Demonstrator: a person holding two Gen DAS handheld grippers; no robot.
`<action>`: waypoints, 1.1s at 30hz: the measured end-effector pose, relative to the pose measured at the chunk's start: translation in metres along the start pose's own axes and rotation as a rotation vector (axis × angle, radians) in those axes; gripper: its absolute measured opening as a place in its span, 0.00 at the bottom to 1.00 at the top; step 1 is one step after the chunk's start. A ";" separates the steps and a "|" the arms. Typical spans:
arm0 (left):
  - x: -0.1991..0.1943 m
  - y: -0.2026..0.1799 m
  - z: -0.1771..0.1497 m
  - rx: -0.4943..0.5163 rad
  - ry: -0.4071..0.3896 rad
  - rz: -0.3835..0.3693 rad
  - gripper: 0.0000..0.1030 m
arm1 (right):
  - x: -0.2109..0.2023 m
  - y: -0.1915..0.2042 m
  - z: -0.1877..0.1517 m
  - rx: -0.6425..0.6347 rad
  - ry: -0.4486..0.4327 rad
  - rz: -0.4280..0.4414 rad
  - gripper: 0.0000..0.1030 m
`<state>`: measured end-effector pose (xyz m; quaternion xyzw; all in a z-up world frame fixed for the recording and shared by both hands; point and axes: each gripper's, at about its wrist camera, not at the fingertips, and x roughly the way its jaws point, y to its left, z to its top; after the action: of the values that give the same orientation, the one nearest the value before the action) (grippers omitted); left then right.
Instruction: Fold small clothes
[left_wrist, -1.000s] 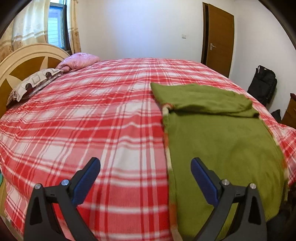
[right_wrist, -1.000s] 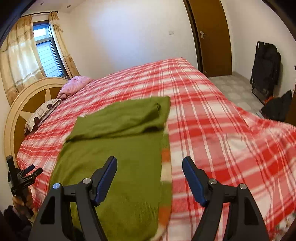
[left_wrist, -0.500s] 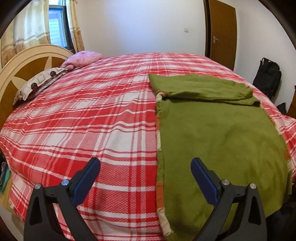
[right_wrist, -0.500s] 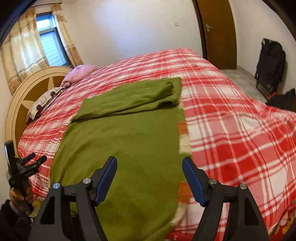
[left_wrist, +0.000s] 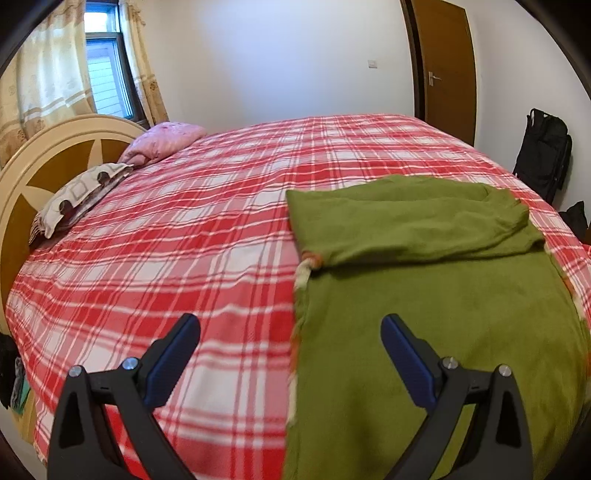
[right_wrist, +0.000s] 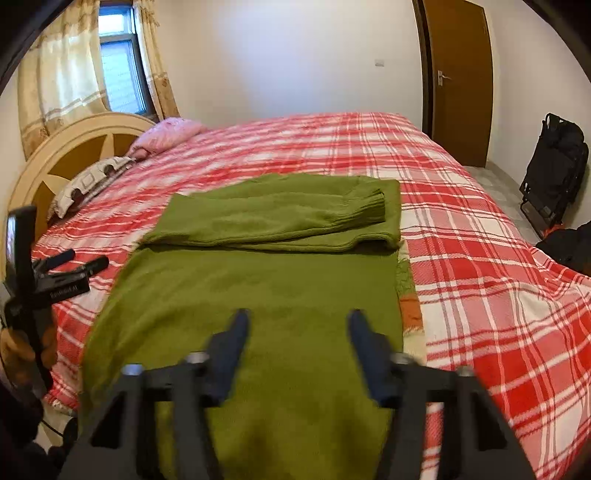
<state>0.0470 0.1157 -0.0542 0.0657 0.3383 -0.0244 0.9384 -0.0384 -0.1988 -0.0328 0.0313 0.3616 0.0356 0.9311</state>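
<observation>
Since the earlier frame, my right gripper (right_wrist: 295, 321) has narrowed its gap somewhat and shifted over the green sweater (right_wrist: 258, 295), so that both blue fingertips (right_wrist: 238, 325) now stand above green knit rather than straddling its striped edge; its outline is blurred. Its jaws stay partly open and grip nothing. My left gripper (left_wrist: 290, 330) keeps its jaws spread wide, also empty, with one fingertip over the red plaid bedspread (left_wrist: 184, 240) and the other over the sweater (left_wrist: 443, 295), whose left edge runs between them. Relative to the sweater, all else is placed as follows. The garment lies flat on the bedspread (right_wrist: 480, 258) at the near side of the bed, its sleeves folded across the far part into a thick band (right_wrist: 280, 218), and a cream-and-orange trim (right_wrist: 410, 306) shows along its right edge. Beyond the sweater and to its left, against the rounded headboard (left_wrist: 55, 162), lie a patterned pillow (left_wrist: 77, 199) and a pink pillow (left_wrist: 166, 140). Far beyond it stands a brown door (right_wrist: 461, 81), and to its right, off the bed, a black bag (right_wrist: 554, 166) leans at the wall. In the right wrist view the left gripper (right_wrist: 74, 264) appears just left of the sweater's near part, over the bedspread.
</observation>
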 end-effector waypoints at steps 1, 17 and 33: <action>0.006 -0.004 0.007 -0.003 0.002 -0.011 0.98 | 0.007 -0.004 0.005 0.013 0.005 -0.006 0.40; 0.131 -0.029 0.066 -0.177 0.155 0.166 0.96 | 0.114 -0.038 0.107 0.094 -0.021 -0.087 0.40; 0.134 -0.013 0.061 -0.116 0.174 0.141 1.00 | 0.063 -0.076 0.069 0.150 0.076 0.020 0.40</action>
<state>0.1875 0.0938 -0.0951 0.0367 0.4139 0.0672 0.9071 0.0584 -0.2711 -0.0304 0.1032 0.3981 0.0187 0.9113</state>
